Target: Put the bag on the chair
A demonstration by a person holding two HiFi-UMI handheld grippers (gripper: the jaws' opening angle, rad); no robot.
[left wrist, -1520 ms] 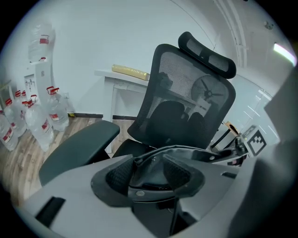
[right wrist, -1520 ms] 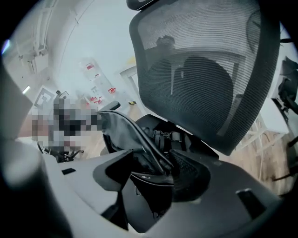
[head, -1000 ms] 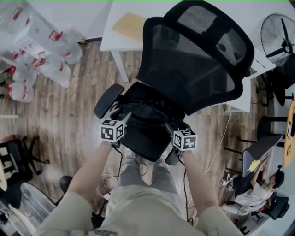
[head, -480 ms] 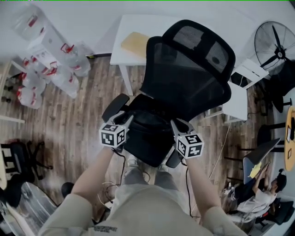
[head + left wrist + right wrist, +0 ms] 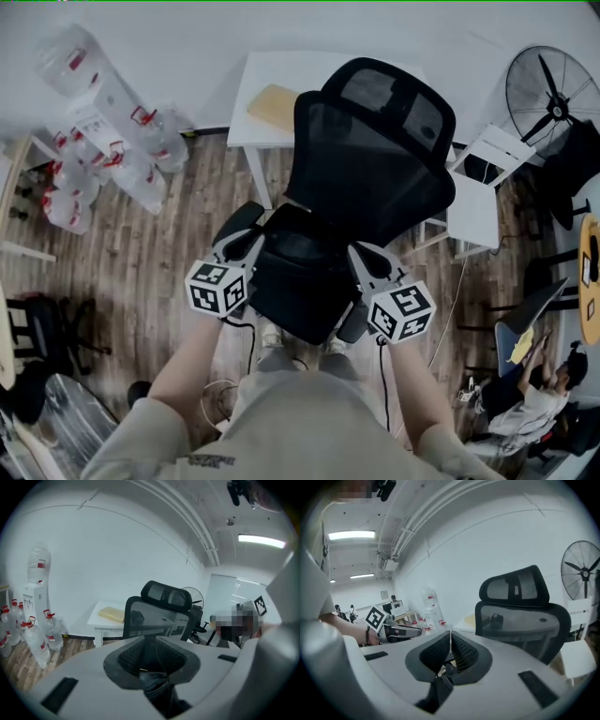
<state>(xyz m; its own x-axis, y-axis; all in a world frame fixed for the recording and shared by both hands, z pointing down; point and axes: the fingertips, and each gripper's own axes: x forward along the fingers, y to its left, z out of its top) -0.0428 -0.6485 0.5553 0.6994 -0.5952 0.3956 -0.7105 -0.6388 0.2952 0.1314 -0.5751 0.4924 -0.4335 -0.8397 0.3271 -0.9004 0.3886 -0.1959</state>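
Observation:
The black bag (image 5: 298, 274) lies on the seat of the black mesh office chair (image 5: 375, 159), in front of its backrest. My left gripper (image 5: 242, 248) hovers over the bag's left edge. Its jaws have just been closing. A narrow gap still shows between the pads (image 5: 131, 656), with the chair back visible through it and only dark bag fabric (image 5: 154, 682) lower down. My right gripper (image 5: 367, 261) hangs over the bag's right edge. Its jaws have also just been closing and now stand shut, pads (image 5: 461, 651) together, with nothing seen between them.
A white table (image 5: 281, 75) with a yellowish pad (image 5: 274, 103) stands behind the chair. Several water bottles (image 5: 103, 141) line the left wall. A fan (image 5: 553, 94) and a white side chair (image 5: 478, 202) are at the right. A person (image 5: 525, 394) sits at the lower right.
Both grippers have risen from the seat toward the head camera and their jaws have narrowed. The bag has stayed on the seat.

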